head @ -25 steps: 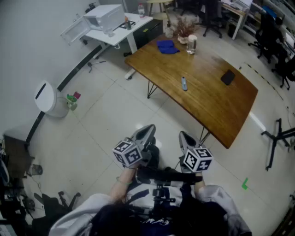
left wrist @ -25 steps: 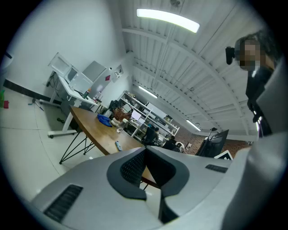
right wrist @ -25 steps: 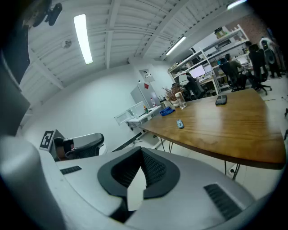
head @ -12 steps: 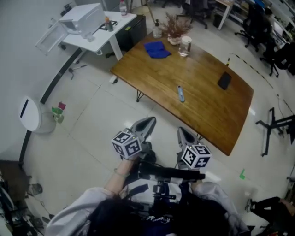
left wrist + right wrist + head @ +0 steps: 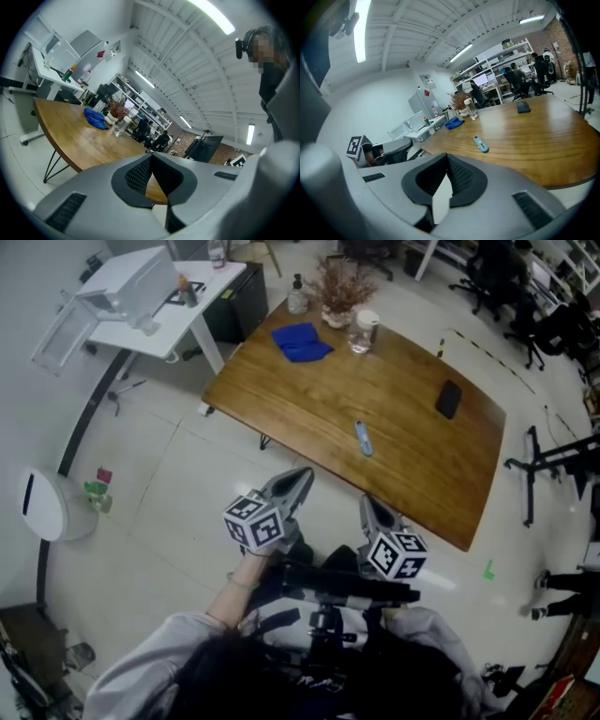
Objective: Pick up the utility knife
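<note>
Lying on the table, utility knife; left claw and right claw closed.

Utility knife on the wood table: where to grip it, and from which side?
Grip the utility knife mid-body, across its narrow width, coming from above on the near-edge side. It lies flat on the table, long axis roughly toward the person, with nothing beside it. The right tongs look best aligned, but they are shut and would need opening.
</note>
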Demonstrator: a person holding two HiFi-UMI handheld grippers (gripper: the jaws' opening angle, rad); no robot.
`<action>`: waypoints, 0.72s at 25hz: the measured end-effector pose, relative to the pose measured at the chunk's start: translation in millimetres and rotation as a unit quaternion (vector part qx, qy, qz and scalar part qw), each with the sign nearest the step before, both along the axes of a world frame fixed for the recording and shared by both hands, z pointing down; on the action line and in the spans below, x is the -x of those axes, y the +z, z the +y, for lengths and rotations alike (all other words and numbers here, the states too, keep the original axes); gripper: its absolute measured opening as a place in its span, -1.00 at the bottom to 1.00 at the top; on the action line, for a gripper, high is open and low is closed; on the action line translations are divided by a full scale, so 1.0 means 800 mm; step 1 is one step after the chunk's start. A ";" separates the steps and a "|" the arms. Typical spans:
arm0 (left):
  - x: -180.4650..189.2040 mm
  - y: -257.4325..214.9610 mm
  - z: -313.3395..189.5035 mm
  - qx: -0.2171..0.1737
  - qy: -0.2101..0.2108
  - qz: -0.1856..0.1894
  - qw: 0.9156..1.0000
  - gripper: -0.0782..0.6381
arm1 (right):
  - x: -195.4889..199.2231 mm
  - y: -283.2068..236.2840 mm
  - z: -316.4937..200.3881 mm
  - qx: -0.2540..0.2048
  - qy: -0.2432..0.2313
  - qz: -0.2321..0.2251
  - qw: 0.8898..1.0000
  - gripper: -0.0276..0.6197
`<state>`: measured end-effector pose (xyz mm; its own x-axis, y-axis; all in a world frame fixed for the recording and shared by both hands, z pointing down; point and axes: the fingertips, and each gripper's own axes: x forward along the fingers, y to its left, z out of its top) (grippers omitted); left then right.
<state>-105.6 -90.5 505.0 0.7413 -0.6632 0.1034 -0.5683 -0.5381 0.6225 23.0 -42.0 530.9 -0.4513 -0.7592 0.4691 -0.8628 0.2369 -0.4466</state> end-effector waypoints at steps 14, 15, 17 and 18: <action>-0.023 0.028 -0.068 0.042 -0.012 -0.011 0.999 -0.77 | -0.037 0.049 -0.085 0.033 -0.024 0.051 0.998 -0.57; -0.026 0.028 -0.074 0.042 -0.014 -0.012 0.999 -0.77 | -0.042 0.056 -0.098 0.035 -0.029 0.064 0.997 -0.51; -0.033 0.026 -0.084 0.043 -0.017 -0.016 0.999 -0.77 | -0.049 0.071 -0.126 0.040 -0.043 0.093 0.994 -0.40; -0.036 0.024 -0.089 0.043 -0.017 -0.018 0.999 -0.77 | -0.052 0.079 -0.141 0.042 -0.050 0.108 0.992 -0.35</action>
